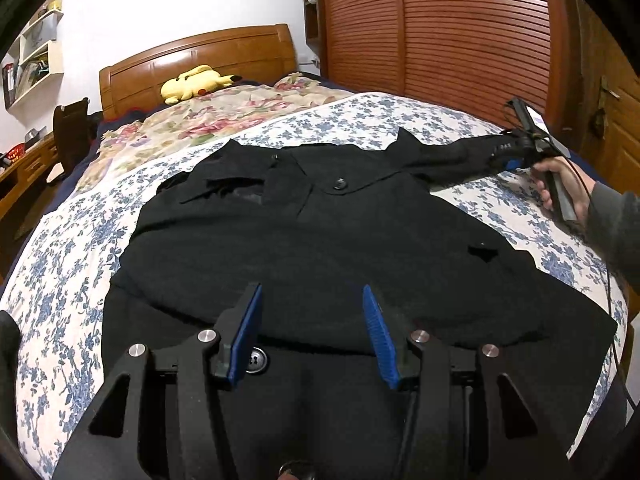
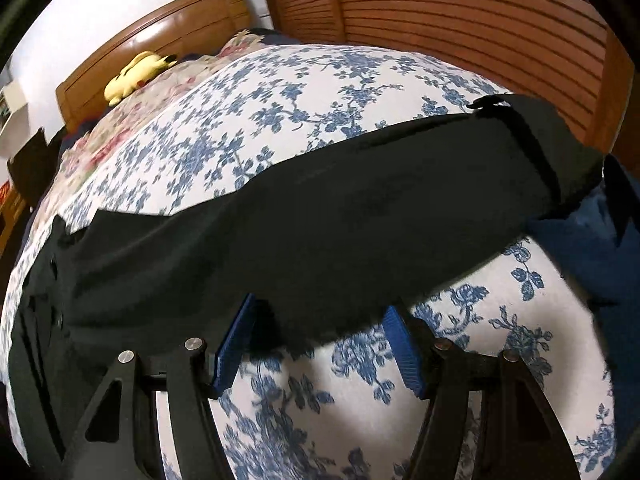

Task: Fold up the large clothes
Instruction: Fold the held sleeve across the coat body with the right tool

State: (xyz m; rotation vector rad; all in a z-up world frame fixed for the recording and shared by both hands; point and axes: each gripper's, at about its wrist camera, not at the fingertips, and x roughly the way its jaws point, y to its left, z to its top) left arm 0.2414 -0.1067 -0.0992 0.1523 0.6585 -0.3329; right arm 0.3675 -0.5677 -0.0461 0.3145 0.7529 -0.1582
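A large black coat (image 1: 320,232) lies spread flat, front up, on a bed with a blue-flowered sheet (image 1: 72,272). My left gripper (image 1: 312,292) hovers low over the coat's near hem. It is open and its blue pads (image 1: 250,332) stand apart with nothing pinched between them. One sleeve (image 2: 360,208) stretches out to the right. My right gripper (image 2: 320,308) is open at that sleeve's near edge, with loose fabric lying between the jaws and the pads not pressing on it. In the left wrist view a hand (image 1: 560,184) holds the right gripper (image 1: 516,156) at the sleeve's far end.
A yellow plush toy (image 1: 196,82) and a pink-flowered quilt (image 1: 208,116) lie near the wooden headboard (image 1: 200,52). A slatted wooden wardrobe (image 1: 460,28) stands along the bed's right side. Dark blue fabric (image 2: 580,248) shows beyond the sleeve's cuff. A cable (image 1: 610,300) hangs at the right.
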